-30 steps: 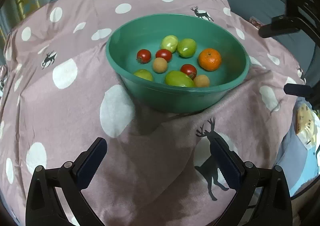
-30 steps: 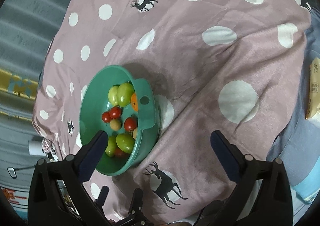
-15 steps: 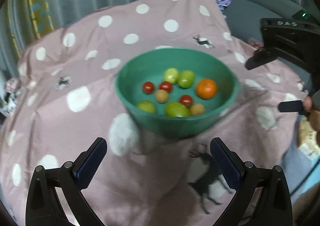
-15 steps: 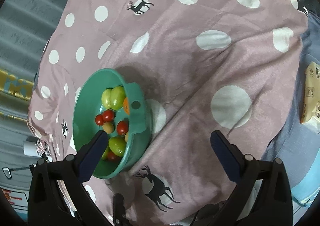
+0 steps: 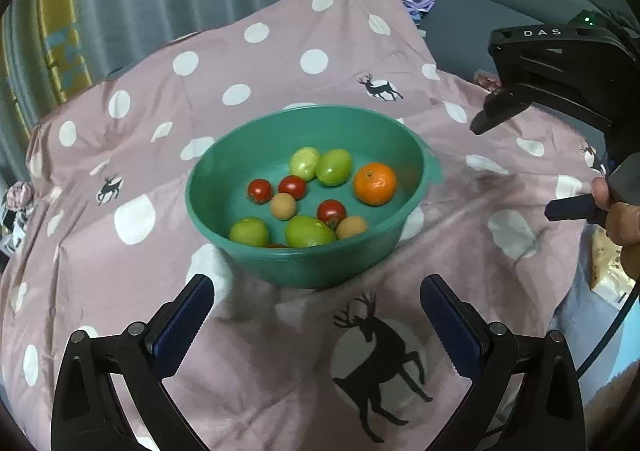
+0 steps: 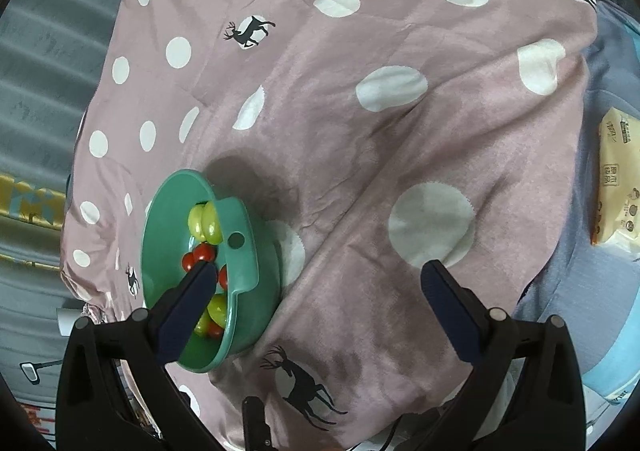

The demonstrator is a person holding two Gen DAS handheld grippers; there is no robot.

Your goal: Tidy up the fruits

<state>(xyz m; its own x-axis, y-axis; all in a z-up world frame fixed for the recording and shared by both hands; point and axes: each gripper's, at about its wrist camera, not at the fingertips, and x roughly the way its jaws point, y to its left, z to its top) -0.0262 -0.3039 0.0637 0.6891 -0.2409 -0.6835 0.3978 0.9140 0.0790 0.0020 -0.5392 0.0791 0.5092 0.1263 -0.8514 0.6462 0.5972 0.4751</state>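
Grey curtains hang behind a bench draped in a pink cloth [image 5: 280,63] with white dots and black deer. Left tongs [image 5: 316,315] hover with jaws wide apart and empty, aimed straight at a green bowl [image 5: 224,187] just ahead, at the cloth's centre. Inside lie loose fruits: green ones, small red tomatoes [image 5: 260,190], tan balls and one orange [image 5: 375,184] toward the right. Right tongs [image 6: 320,299], also spread and empty, hang above the bare cloth with the bowl off to their left. The left tongs look nearer.

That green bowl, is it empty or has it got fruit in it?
It holds fruit. The green bowl contains an orange, green fruits, small red ones and tan ones.
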